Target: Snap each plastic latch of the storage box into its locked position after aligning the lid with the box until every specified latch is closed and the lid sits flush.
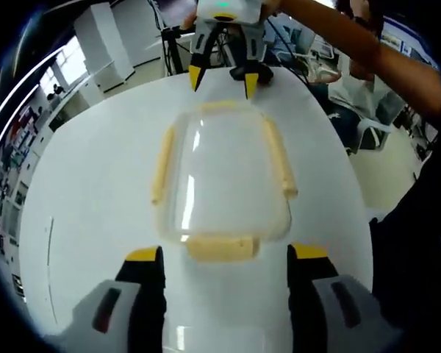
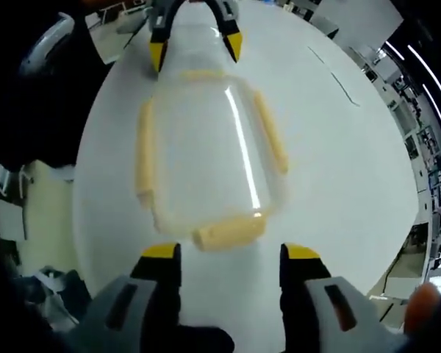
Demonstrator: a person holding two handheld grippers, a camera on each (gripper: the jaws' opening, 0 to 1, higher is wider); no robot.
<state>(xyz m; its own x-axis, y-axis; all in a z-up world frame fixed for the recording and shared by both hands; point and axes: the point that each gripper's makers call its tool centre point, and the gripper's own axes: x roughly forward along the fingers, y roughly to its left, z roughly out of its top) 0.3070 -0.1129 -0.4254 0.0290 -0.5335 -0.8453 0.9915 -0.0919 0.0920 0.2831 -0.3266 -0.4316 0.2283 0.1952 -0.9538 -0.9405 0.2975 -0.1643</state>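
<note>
On the white table (image 1: 81, 184), a clear storage box (image 1: 224, 176) with yellow latches (image 1: 222, 248) is flanked at opposite ends by the left claw (image 1: 225, 259) and right claw (image 2: 231, 257), both held open.

My round white bench (image 1: 81, 220) stands in a bright open office. Beyond its far edge I see a white pillar (image 1: 106, 44), lit windows (image 1: 66, 62), a white plastic chair (image 1: 375, 132) and cluttered desks (image 2: 434, 169).
</note>
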